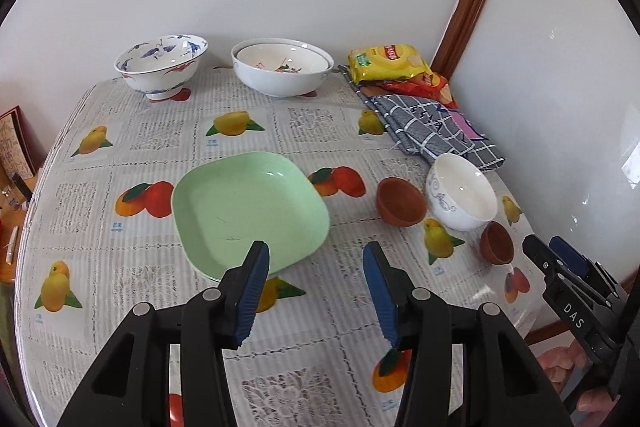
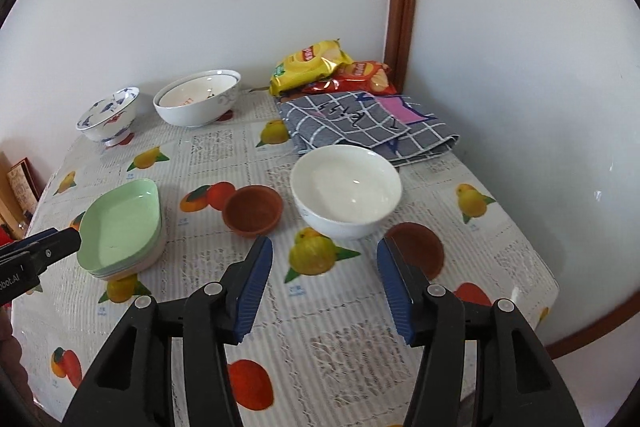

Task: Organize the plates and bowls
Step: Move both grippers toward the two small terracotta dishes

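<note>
While both grippers hover with jaws wide and empty, the left gripper (image 1: 316, 291) sits just before a pale green square plastic plate (image 1: 250, 211) topping a short stack of similar plates. Ahead of the right gripper (image 2: 325, 285) stands a glossy white ceramic bowl (image 2: 346, 191) between two small terracotta-brown bowls (image 2: 253, 210) on the fruit-patterned tablecloth (image 2: 320, 327).

Glossy ceramic white bowl (image 2: 346, 190), matt terracotta-looking cups (image 2: 253, 211), matt green plastic plates (image 1: 250, 213), checked cloth (image 2: 360, 123)
</note>
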{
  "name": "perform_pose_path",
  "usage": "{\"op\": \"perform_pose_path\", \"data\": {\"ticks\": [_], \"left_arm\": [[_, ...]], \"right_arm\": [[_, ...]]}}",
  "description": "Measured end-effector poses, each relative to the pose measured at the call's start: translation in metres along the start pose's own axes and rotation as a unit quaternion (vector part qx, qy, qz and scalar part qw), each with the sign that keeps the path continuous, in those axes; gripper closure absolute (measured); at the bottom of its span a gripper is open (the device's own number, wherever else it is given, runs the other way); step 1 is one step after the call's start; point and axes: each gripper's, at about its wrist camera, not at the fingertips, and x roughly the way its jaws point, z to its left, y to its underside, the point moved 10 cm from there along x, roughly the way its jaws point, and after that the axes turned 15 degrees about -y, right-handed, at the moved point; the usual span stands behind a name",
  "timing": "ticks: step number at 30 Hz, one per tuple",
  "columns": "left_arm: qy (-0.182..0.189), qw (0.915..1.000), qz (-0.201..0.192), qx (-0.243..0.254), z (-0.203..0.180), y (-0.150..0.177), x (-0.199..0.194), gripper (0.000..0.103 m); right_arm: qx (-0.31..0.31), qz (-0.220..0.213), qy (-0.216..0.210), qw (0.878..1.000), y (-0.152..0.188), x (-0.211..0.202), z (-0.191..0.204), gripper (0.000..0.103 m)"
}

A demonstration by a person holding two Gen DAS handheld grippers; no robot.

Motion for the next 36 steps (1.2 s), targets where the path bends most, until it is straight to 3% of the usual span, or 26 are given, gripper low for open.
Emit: {"op": "perform_pose_path", "data": {"ticks": [3, 7, 15, 23, 36], "left_arm": [[0.001, 1.0, -0.009, 0.002, -0.016, 0.005, -0.012, 0.056], [-0.006, 0.9999, -0.011, 0.006, -0.028, 0.016, -0.027, 0.056], [-0.029, 0.9995, -0.01, -0.005, -0.015, 0.021, -0.045, 0.056], [-0.042, 0.9991, -0.003, 0.011, -0.017, 0.018, -0.036, 0.056], [-0.06, 0.9979, 0.027, -0.004, -0.018, 0.022, -0.014, 0.056]], "right_arm": [[0.015, -0.019, 0.009, 1.0, 0.003, -0.019, -0.024, 0.049], [0.047, -0.022, -0.019, 0.998, 0.011, -0.035, -0.042, 0.049], [0.064, -0.026, -0.054, 0.996, 0.02, -0.047, -0.04, 0.049], [0.066, -0.029, -0.054, 0.996, 0.021, -0.043, -0.036, 0.048], [0.081, -0.006, -0.053, 0.995, 0.033, -0.019, -0.058, 0.048]]}}
